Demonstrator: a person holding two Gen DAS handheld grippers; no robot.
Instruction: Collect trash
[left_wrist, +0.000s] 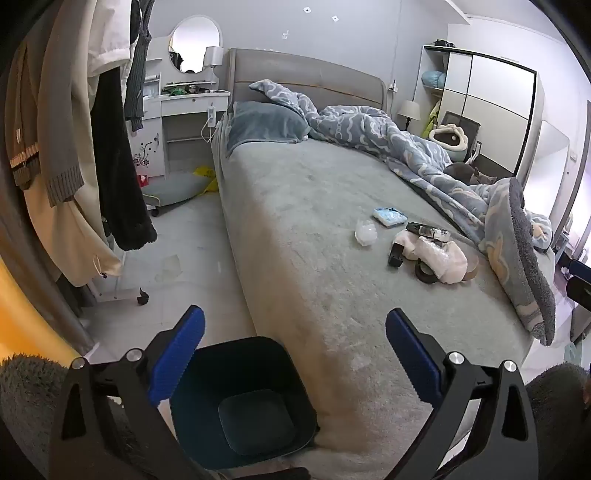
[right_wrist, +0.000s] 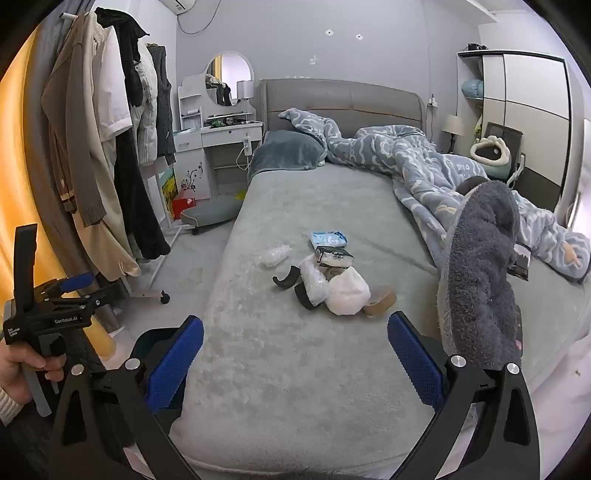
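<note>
Trash lies on the grey bed (right_wrist: 295, 350): a crumpled clear wrapper (right_wrist: 274, 255), a blue tissue pack (right_wrist: 329, 239), a black-and-white packet (right_wrist: 334, 257), white plastic bags (right_wrist: 347, 291), a brown tape roll (right_wrist: 380, 300) and black curved pieces (right_wrist: 286, 278). The same pile shows in the left wrist view (left_wrist: 436, 254). A dark bin (left_wrist: 243, 402) stands on the floor at the bed's corner, under my left gripper (left_wrist: 295, 354), which is open and empty. My right gripper (right_wrist: 295, 358) is open and empty above the bed's foot, short of the pile.
A rumpled blue duvet (right_wrist: 424, 166) covers the bed's right side, its grey underside (right_wrist: 480, 280) folded up near my right finger. A clothes rack (right_wrist: 122, 147) on wheels stands left. A dressing table (right_wrist: 221, 136), floor cushion (right_wrist: 208, 214) and wardrobe (right_wrist: 528, 122) line the walls.
</note>
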